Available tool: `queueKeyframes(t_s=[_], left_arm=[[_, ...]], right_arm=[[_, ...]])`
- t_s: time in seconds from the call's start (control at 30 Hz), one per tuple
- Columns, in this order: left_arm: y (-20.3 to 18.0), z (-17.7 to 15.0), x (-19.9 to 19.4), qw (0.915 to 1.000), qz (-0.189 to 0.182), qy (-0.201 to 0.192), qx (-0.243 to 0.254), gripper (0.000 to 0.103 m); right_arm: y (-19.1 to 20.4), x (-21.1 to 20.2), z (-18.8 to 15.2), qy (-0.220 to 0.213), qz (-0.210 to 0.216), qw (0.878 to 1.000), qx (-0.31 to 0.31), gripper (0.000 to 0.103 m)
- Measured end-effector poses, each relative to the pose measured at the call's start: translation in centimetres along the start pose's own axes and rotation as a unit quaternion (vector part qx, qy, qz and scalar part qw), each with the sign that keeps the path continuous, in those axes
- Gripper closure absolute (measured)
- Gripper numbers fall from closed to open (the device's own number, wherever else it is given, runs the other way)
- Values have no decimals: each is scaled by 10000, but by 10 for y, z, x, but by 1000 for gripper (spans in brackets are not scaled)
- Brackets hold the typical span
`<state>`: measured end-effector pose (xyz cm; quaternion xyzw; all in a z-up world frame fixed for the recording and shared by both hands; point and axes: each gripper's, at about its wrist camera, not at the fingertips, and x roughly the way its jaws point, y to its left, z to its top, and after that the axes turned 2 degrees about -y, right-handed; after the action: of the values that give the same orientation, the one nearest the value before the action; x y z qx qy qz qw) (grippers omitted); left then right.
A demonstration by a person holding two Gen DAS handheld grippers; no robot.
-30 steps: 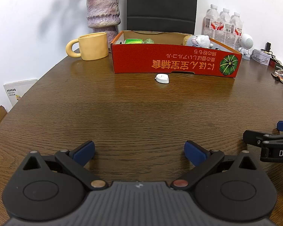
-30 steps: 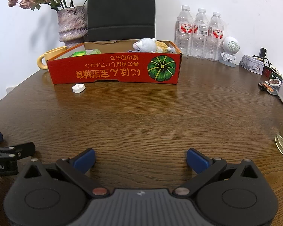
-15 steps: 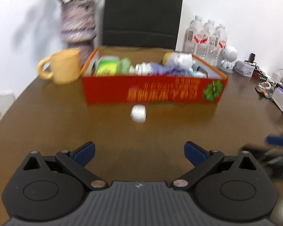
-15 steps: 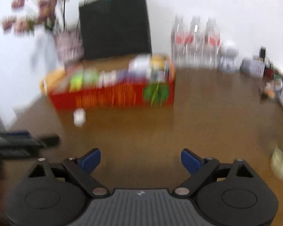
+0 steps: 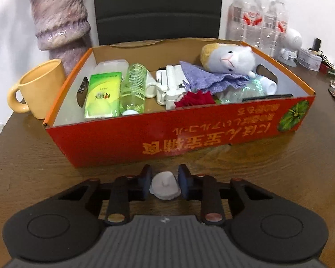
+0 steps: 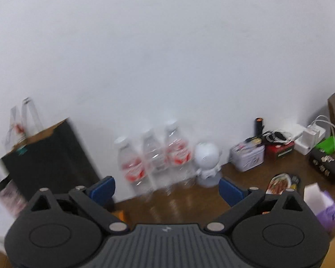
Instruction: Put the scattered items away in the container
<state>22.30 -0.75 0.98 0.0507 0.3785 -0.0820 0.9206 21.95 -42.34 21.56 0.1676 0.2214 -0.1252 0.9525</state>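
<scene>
The left gripper [image 5: 164, 182] is seen low over the dark brown wooden table [image 5: 29, 167], its two blue-padded fingers [image 5: 145, 181] closed in against a small white rounded plastic item [image 5: 164, 187]. The item sits squarely between the pads, touched on both sides, just in front of the near wall of the red cardboard box with orange lettering [image 5: 167, 138]. Whether the item rests on the table or is lifted clear cannot be told.

Inside the box are seen a green tissue pack [image 5: 102, 95], a clear green plastic bottle [image 5: 132, 89], a white plastic device [image 5: 168, 86], a purple cloth [image 5: 210, 78], a white and yellow plush toy [image 5: 227, 59] and a red fabric flower [image 5: 195, 98]. A yellow ceramic mug [image 5: 41, 88] stands just beside the box's left end, with a mottled purple vase [image 5: 60, 20] behind it.

The right gripper [image 6: 166, 187] is held raised, its blue-padded fingers [image 6: 102, 188] spread wide apart with nothing between them; blurred water bottles [image 6: 155, 158] and a white wall [image 6: 167, 55] are faced.
</scene>
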Motion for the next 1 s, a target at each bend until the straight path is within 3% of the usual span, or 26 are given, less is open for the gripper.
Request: queueKeyframes(t_s=[0.1, 0.27, 0.4, 0.53, 0.6, 0.67, 0.7, 0.77, 1.0], left_arm=[[1, -5, -3, 10000, 13, -60, -27, 72], [-2, -12, -15, 9997, 86, -165, -131, 78], [-4, 8, -52, 9969, -263, -714, -213, 78], [-1, 61, -71, 9913, -490, -1214, -164, 78], [1, 88, -65, 9883, -344, -1446, -330, 78], [6, 106, -57, 9822, -192, -1679, -822, 78], [8, 113, -52, 9788, -297, -1729, -1060, 78], [8, 122, -39, 9765, -414, -1707, -1249, 78], [12, 138, 3, 9818, 54, -1408, -1276, 78]], right_arm=[[-12, 40, 22, 387, -37, 9992, 3, 3], [-67, 110, 58, 903, -685, 9926, 438, 4], [-116, 165, 82, 1257, -1164, 9824, 744, 9], [-150, 220, 84, 1476, -1777, 9722, 369, 30], [-157, 251, 79, 1661, -1825, 9690, -119, 47], [-171, 276, 80, 1843, -1735, 9668, -347, 76], [-178, 288, 80, 1934, -1689, 9654, -461, 81], [-194, 307, 82, 1995, -1653, 9641, -587, 83], [-226, 337, 74, 1845, -1522, 9683, -717, 83]])
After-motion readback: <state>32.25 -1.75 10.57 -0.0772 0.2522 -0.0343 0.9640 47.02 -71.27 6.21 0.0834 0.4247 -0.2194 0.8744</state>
